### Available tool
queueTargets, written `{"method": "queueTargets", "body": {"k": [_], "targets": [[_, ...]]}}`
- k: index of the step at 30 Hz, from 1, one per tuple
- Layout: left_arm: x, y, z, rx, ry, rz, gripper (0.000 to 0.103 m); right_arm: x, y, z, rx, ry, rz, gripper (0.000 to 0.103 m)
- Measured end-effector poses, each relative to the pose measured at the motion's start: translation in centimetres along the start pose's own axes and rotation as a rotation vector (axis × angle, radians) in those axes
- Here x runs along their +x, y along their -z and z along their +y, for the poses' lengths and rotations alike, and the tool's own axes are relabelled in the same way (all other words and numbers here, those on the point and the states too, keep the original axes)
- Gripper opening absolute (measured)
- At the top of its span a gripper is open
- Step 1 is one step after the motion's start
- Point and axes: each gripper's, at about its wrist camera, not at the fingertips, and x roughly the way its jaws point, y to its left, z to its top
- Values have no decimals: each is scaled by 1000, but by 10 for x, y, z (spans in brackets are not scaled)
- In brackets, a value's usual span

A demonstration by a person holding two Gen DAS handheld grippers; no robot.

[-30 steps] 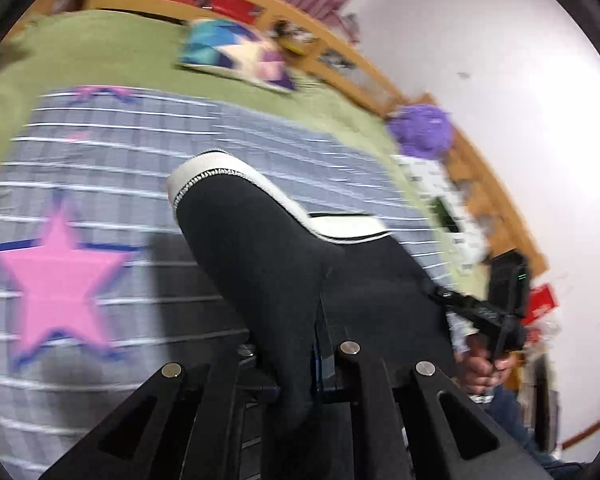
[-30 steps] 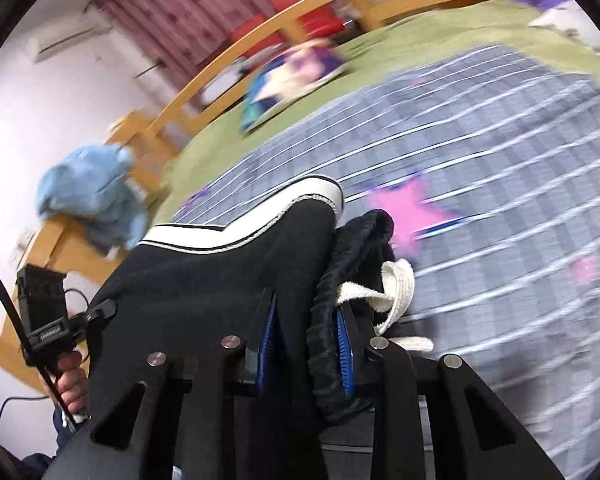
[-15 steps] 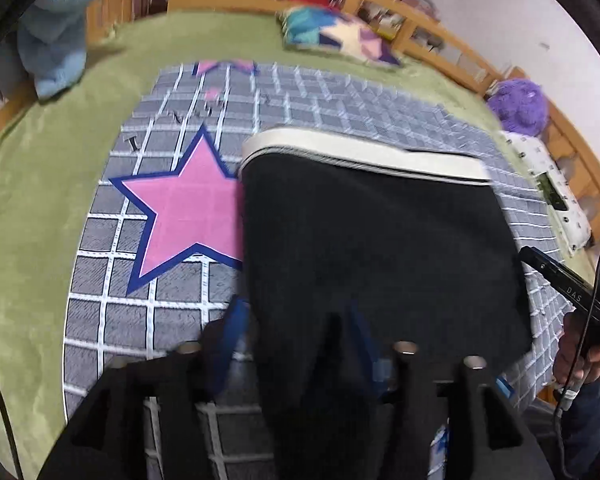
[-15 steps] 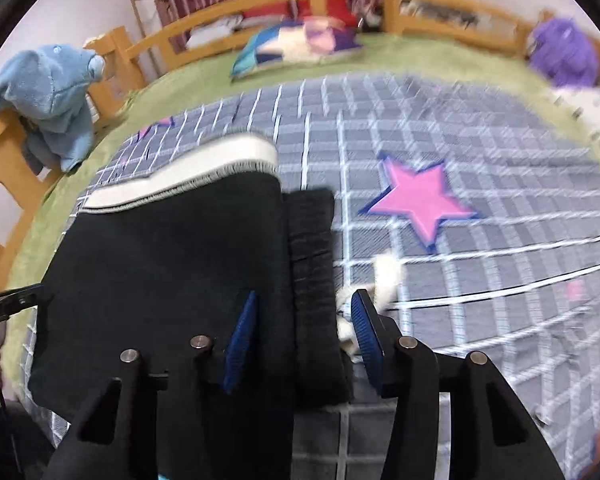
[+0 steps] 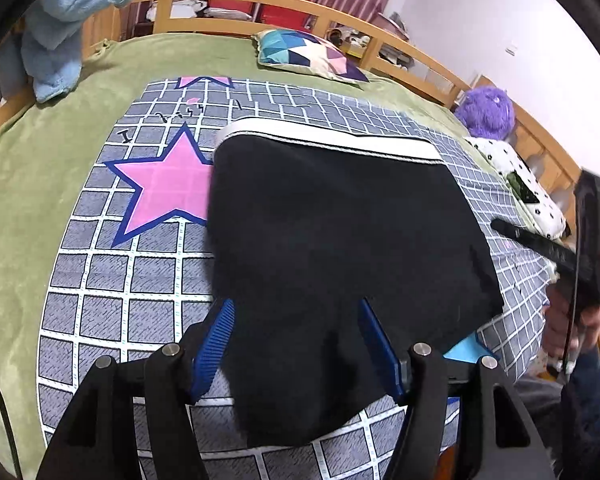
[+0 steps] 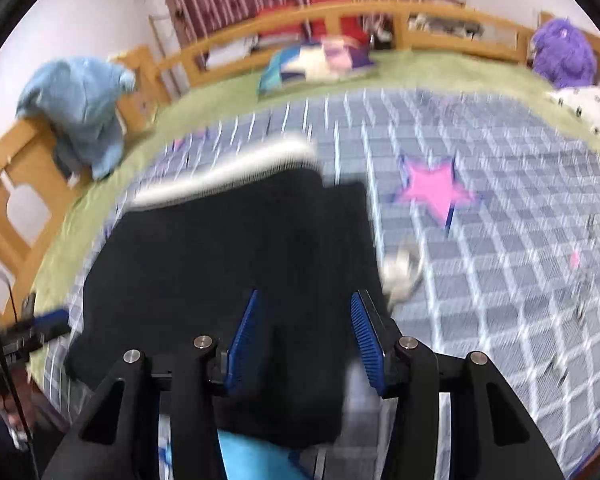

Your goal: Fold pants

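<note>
Black pants (image 5: 332,232) lie folded flat on the grid-patterned blanket (image 5: 112,288) on the bed, their near edge between the spread, empty fingers of both the left gripper (image 5: 296,344) and right gripper (image 6: 304,332), seemingly just let go to settle.

1. Both grippers are letting go: the left gripper (image 5: 296,344) and right gripper (image 6: 302,330) jaws are spreading wide now.
2. The pants (image 5: 340,236) aren't dangling anymore, they're lying flat, folded, on the checked blanket (image 5: 112,280).
</note>
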Motion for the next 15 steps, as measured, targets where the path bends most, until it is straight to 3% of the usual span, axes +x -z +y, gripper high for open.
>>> {"method": "queueTargets", "body": {"k": [4,6,7,8,9,12,13,15], "targets": [[11,-2,1,-39,16,31,63,40,-33,3,-11,7,42,47],[11,-2,0,-47,24,20,63,73,-34,6,-41,39,118,23],[8,-3,0,-48,23,8,63,81,-32,10,-62,51,113,21],[7,-2,1,-48,20,0,63,80,-32,11,-77,57,86,9],[7,-4,2,-48,11,-8,63,71,-33,10,-61,21,53,9],[8,-6,5,-67,22,-11,63,39,-46,-29,199,-236,-7,9],[10,-6,6,-79,39,-3,63,34,-46,-32,192,-220,-23,9],[11,-7,5,-75,35,0,63,40,-40,-23,83,-65,-4,9]]}}
